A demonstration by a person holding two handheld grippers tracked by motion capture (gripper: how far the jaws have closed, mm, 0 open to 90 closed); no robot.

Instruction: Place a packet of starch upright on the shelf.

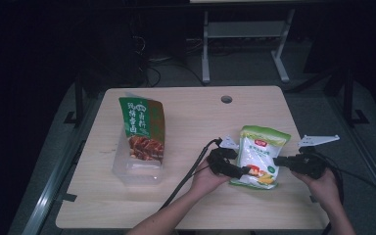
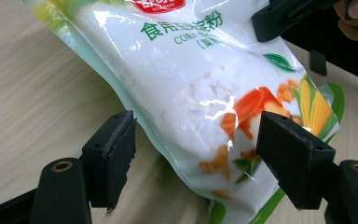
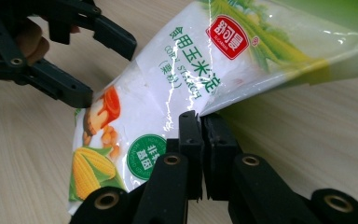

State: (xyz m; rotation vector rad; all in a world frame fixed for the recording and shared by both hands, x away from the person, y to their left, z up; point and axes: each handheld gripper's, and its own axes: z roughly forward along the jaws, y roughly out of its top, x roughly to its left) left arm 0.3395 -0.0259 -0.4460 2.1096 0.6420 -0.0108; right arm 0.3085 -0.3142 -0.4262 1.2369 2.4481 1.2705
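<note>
My right gripper has its jaws pinched tight on the side edge of the corn starch bag, lifting that side a bit off the table. My left gripper is spread wide around the bag's bottom corner, pads not touching it as far as I can tell. The bag's sealed and puffy with white powder. Over on the left of the table there's a clear plastic tub with a green and brown snack packet standing in it.
</note>
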